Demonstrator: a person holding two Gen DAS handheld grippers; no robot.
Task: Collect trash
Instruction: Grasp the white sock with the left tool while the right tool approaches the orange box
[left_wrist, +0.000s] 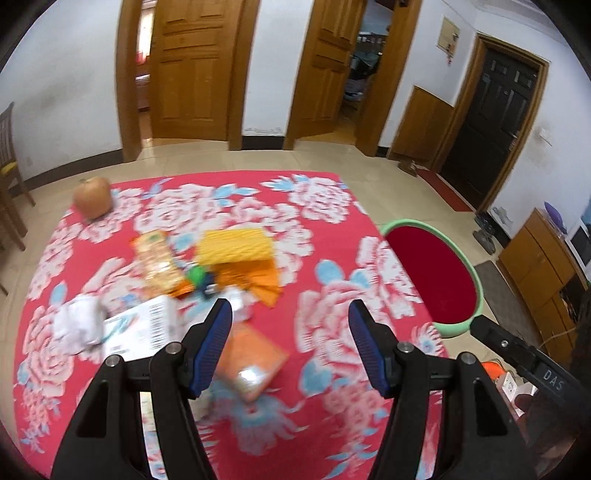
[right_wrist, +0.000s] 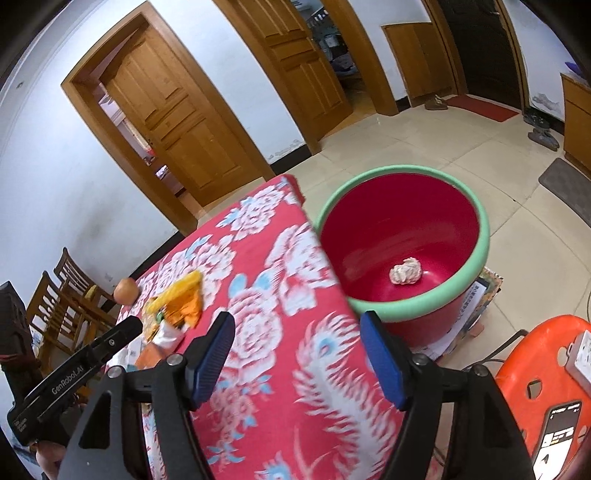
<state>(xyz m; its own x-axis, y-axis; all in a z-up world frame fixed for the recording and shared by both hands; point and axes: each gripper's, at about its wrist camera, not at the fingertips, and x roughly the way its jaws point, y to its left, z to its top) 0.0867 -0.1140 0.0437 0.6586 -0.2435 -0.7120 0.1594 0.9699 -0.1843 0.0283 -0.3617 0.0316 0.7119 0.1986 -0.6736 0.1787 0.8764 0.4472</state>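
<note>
Our left claw (left_wrist: 290, 345), released and empty, hangs over the litter pile (left_wrist: 207, 280); the bin (left_wrist: 476, 280) lies rightward, nearer our right claw (right_wrist: 297, 356), also released.

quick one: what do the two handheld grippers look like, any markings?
Both alike: left gripper and right gripper have black angular arms with silver pivot bolts and ribbed blue pads. The left one's black body reads "GenRobot.AI" in white. No cables or sleeves show.
</note>
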